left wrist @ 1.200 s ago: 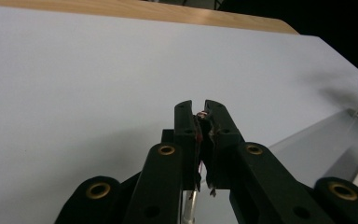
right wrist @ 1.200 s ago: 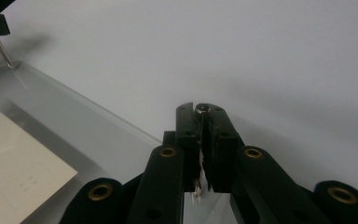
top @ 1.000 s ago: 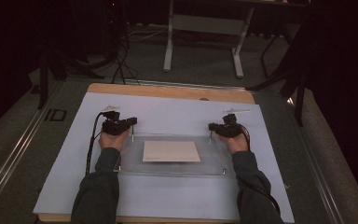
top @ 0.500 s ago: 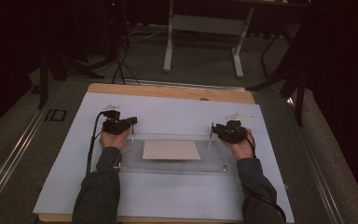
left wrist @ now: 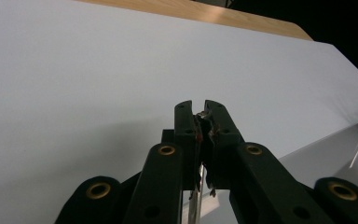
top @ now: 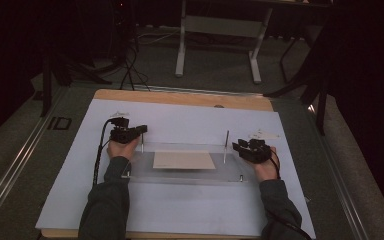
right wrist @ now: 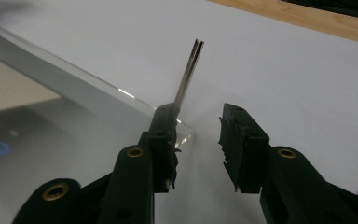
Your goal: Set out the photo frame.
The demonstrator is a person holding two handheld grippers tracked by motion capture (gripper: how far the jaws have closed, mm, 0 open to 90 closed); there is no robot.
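A clear acrylic plate (top: 180, 175) lies on the white sheet (top: 190, 125) with a tan card (top: 184, 160) in its middle. A thin metal pin stands at each far corner. My left gripper (top: 141, 132) is shut on the top of the left pin (top: 142, 146); in the left gripper view the pin (left wrist: 196, 198) shows between the closed jaws of that gripper (left wrist: 196, 105). My right gripper (top: 237, 146) stands open just right of the right pin (top: 226, 145). In the right gripper view this pin (right wrist: 189, 70) rises behind the left jaw of the open gripper (right wrist: 196, 112), untouched.
The wooden table edge (top: 180, 97) runs behind the white sheet. Beyond it are a metal stand (top: 220, 30), cables on the floor and dark surroundings. A floor rail (top: 15, 165) runs along the left side. White sheet lies bare around the plate.
My right gripper has drawn back from the right pin toward the person and slightly right, leaving the pin standing free. The left gripper has stayed on its pin.
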